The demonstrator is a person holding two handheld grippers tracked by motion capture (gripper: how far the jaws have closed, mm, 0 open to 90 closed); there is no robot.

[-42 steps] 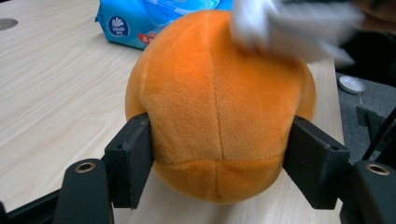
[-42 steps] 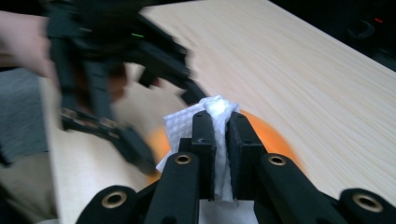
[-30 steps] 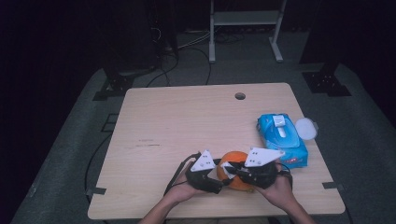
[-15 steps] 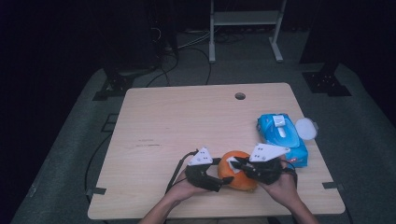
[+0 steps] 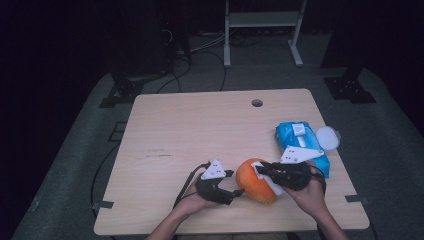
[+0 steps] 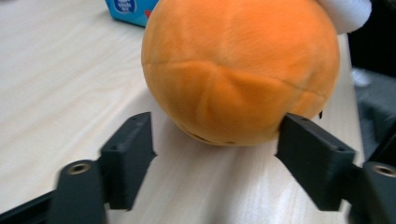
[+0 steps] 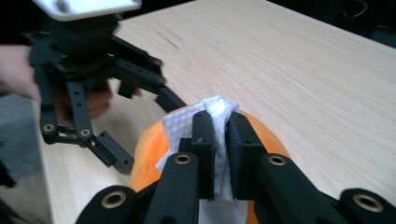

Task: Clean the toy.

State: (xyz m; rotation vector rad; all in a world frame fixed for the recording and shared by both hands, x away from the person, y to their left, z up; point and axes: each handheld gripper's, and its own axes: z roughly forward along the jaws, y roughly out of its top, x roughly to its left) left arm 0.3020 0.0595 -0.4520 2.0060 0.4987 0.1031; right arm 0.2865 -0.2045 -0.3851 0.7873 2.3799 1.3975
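An orange plush ball (image 5: 252, 181) rests on the wooden table (image 5: 200, 130) near its front edge. My left gripper (image 5: 235, 192) is at the ball's left side, open. Its jaws have just been opening, and the ball (image 6: 243, 70) sits between their tips; the right jaw is close against the plush and the left jaw stands apart. My right gripper (image 5: 261, 170) comes in from the right, shut on a white wipe (image 7: 180, 123) that lies on top of the ball (image 7: 144, 154). The wipe's pinched fold sticks up between the right gripper (image 7: 220, 123) jaws.
A blue wipes pack (image 5: 301, 142) lies at the right edge of the table, its round white lid (image 5: 327, 137) flipped open. There is a small hole (image 5: 257, 103) near the far edge. Beyond the table are a metal rack and floor cables.
My right gripper has slid a little to the right across the ball with the wipe. The left gripper's jaws have spread wider; that hand stayed in place.
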